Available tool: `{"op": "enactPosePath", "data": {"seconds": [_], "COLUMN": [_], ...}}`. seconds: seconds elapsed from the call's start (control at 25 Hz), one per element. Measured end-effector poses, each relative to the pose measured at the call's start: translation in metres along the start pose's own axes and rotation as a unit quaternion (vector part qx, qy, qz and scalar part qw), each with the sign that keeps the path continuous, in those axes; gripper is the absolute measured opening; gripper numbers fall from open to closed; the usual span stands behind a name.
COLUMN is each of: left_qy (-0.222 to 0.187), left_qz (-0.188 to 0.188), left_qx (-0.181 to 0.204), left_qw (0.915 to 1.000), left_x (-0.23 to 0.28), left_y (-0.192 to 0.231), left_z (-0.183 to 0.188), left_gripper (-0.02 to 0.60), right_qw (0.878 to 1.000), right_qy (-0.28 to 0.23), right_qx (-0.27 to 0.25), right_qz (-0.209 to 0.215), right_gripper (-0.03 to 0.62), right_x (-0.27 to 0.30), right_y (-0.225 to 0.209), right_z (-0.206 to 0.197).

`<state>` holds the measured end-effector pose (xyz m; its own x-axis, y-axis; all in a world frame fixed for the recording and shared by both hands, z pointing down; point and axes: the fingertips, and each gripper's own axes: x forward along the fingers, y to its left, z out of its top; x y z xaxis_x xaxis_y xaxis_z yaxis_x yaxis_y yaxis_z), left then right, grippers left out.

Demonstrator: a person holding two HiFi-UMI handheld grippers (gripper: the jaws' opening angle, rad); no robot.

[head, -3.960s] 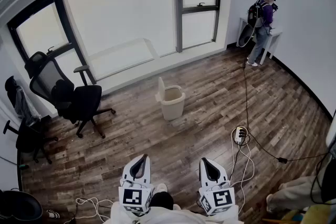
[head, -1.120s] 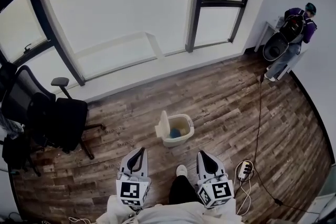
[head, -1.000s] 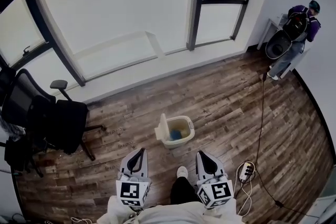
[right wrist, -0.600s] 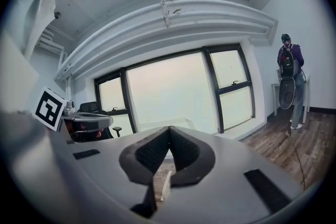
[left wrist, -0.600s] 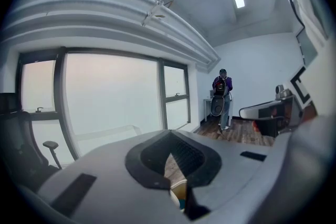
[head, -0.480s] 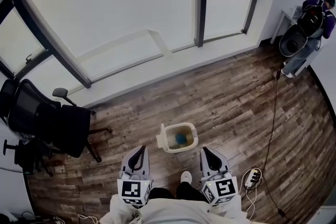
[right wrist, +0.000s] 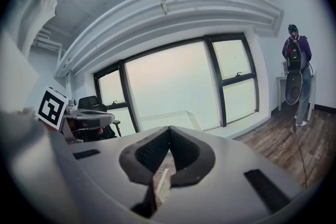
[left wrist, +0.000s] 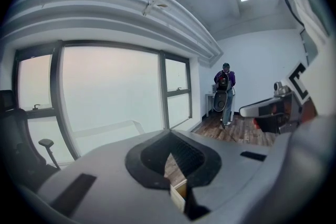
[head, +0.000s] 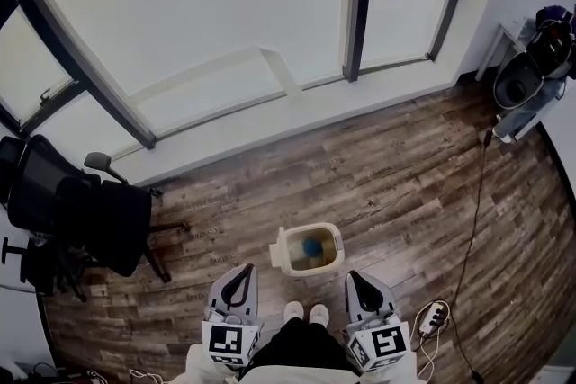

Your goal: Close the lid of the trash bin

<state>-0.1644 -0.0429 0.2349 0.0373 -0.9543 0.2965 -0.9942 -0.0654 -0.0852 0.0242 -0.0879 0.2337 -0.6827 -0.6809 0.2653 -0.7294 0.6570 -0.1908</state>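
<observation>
Approach step: left tool (head: pixel 241 272) and right tool (head: pixel 358 277), both clenched on nothing, flank the open trash bin (head: pixel 337 241) ahead; next, the left likely tips the upright lid (head: pixel 277 248) down.

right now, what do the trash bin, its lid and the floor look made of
Trash bin: probably plastic, cream, smooth and matt; rounded moulded corners and a thin rim suggest it.
Lid, standing open at the bin's left: same cream look, likely the same plastic.
Floor: brown planks with streaky grain and visible seams; real wood or laminate, cannot tell.
</observation>
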Motion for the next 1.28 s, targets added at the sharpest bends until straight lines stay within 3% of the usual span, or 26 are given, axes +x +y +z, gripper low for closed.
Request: {"op": "enactPosePath", "data": {"seconds": [0.48, 0.88, 1.28], "left_qy": [0.042, 0.087, 0.122], "left_qz": [-0.023, -0.013, -0.013], "left_qx": [-0.036, -0.059, -0.069], "left_qw": [0.9982, 0.9944, 0.9900], "left_x": [0.069, 0.104, 0.159], "left_y": [0.014, 0.044, 0.025], "left_z": [-0.074, -0.155, -0.242], "left_gripper": [0.006, 0.006, 0.006], "right_qw": [1.000, 0.998, 0.993], "right_qy": [0.023, 0.049, 0.059], "right_qx": [0.008, 0.031, 0.065], "right_qz": [-0.019, -0.030, -0.073], "right_gripper": [0.023, 0.023, 0.023], "right_x": [0.060, 0.096, 0.120], "right_y": [-0.030, -0.040, -0.086], "right_z": [-0.050, -0.124, -0.198]}}
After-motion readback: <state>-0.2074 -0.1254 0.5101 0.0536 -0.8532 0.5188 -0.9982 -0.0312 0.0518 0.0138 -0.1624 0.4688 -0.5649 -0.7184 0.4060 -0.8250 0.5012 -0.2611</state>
